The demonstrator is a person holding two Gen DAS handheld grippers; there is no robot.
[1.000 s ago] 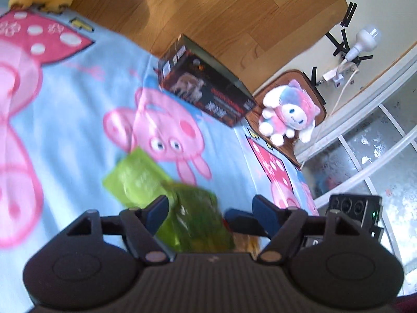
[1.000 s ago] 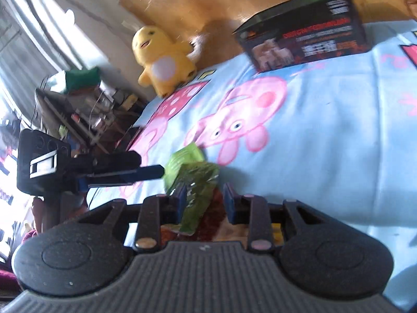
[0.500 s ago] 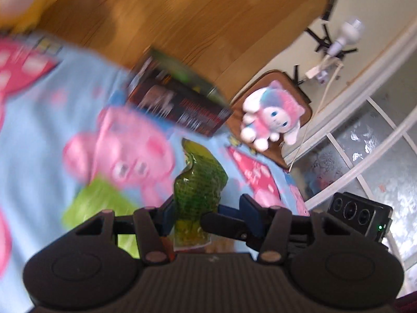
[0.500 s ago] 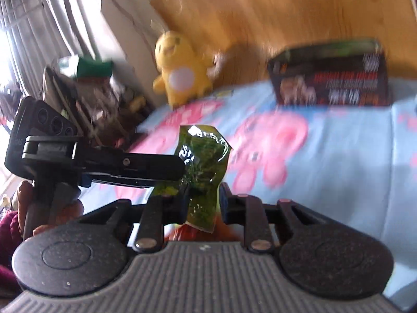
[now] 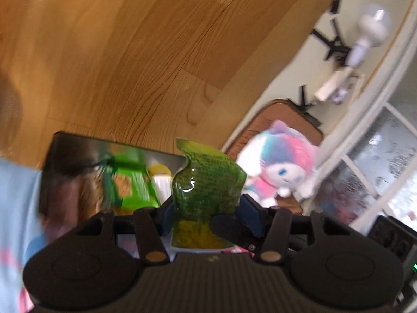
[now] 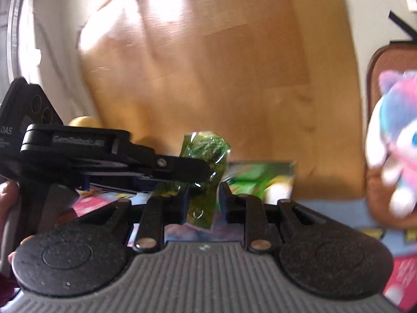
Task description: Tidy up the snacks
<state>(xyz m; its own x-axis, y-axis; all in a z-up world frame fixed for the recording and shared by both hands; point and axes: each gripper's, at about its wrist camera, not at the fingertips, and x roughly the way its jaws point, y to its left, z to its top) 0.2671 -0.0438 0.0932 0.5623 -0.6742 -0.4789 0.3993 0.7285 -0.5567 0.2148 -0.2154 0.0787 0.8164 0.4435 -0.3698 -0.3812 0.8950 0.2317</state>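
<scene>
Left gripper (image 5: 206, 216): jaws part-open, green snack packet (image 5: 206, 190) between them; contact on its left side, right side unclear. Right gripper (image 6: 203, 203): jaws apart around the same packet's lower end; whether they pinch it cannot be told. The packet hangs in the air, just short of the open dark box (image 5: 104, 172).

Judgement: keep one firm grip, carry packet over the rim, release low.

Box contents: blurred green packaging, a yellow-white item. Beyond: plush toy (image 5: 281, 167).

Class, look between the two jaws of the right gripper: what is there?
A green snack packet stands upright in the gap of the right gripper, seen in the right wrist view; the left gripper reaches across to it.
</scene>
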